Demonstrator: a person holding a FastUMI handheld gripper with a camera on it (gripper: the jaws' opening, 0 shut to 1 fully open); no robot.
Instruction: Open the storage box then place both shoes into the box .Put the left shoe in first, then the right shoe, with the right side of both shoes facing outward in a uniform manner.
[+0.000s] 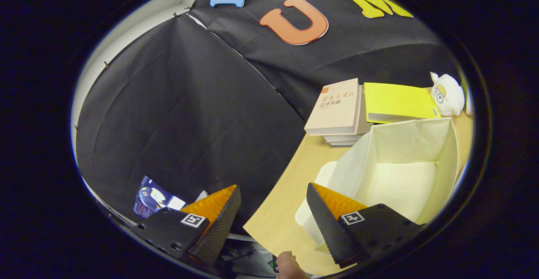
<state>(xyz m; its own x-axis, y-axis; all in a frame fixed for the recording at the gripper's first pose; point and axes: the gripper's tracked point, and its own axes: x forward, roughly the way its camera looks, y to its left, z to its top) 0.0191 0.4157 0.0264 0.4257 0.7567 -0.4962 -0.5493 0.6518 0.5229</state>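
Wood-tone tabletop under hand-held gripper, fingers spread wide, holding nothing. Fingertip of person just below. White storage box just ahead of right finger, open, inside bare. Judged: opening done, both shoes left to place. Beyond box: stacked books, yellow folder, plush toy; none blocks box mouth.

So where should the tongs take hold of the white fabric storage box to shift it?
By the near upper rim of the white fabric storage box, coming from above: it stands open, with thin upright walls that the open tongs can straddle. That is a judgement; the soft wall may flex.
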